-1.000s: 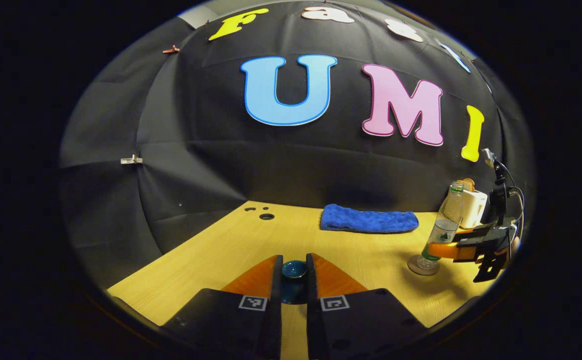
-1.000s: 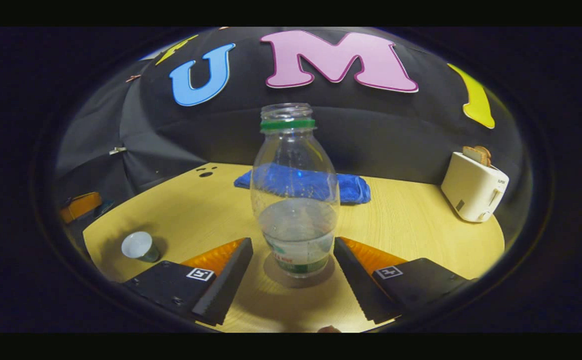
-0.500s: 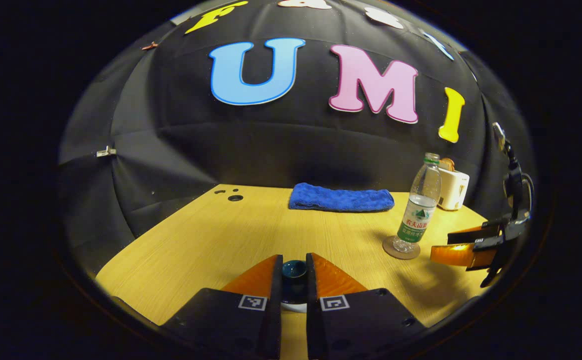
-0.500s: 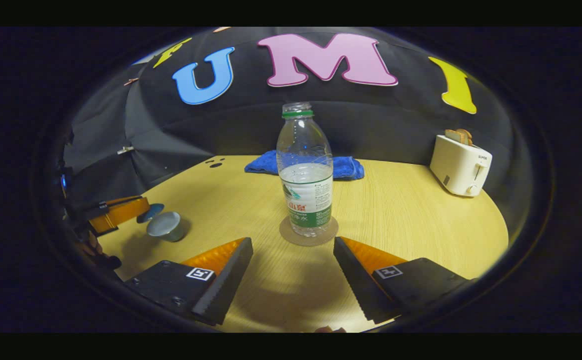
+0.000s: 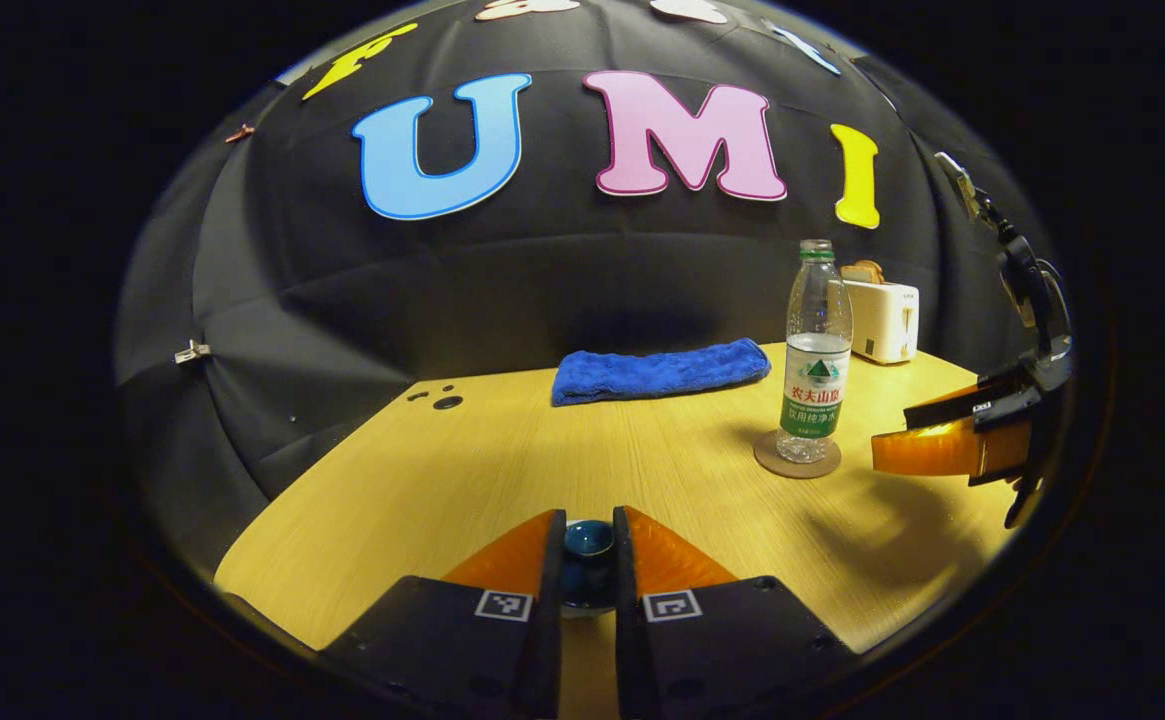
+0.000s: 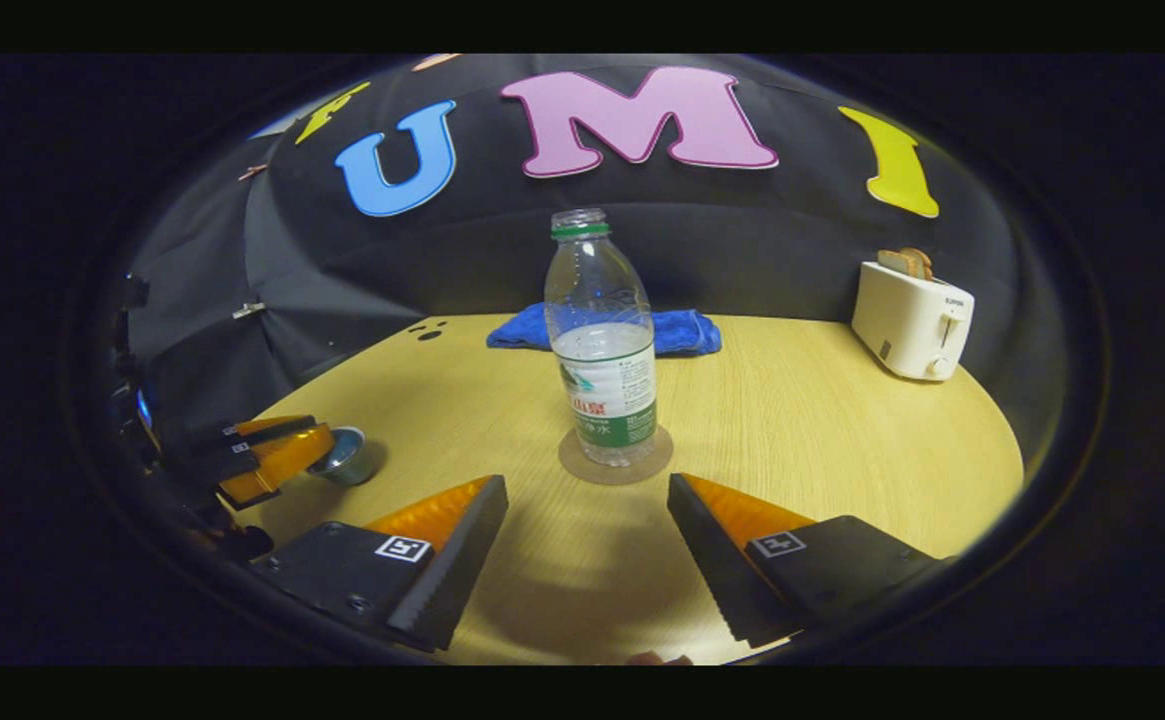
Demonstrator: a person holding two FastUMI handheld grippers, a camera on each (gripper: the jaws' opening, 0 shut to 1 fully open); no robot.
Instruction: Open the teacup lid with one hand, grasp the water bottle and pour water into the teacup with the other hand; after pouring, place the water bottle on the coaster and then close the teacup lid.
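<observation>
A: Centrally, what is standing on the round brown coaster?

B: The water bottle, a clear ribbed plastic cylinder with a green neck ring and a green-and-white label, is standing upright on it, uncapped and roughly half filled. Both are sitting on the pale wood-grain table.

A: How are the jaws of the right gripper standing?

B: They are spread wide, with toothed black inner faces and orange outer wedges, and are touching nothing; the bottle is sitting apart, beyond the gap. In the left gripper view, this gripper is hanging to the right of the bottle.

A: And the left gripper?

B: Its smooth black fingers are pressing in on the glossy dark blue teacup lid, a small rounded piece sitting between them. In the right gripper view, the left gripper is hovering just beside the teacup, a small grey-green cup on the table's left edge.

A: What is lying farther out?

B: A folded blue terry towel is lying along the back edge, and a boxy white toaster holding toast is standing at the far right.
</observation>
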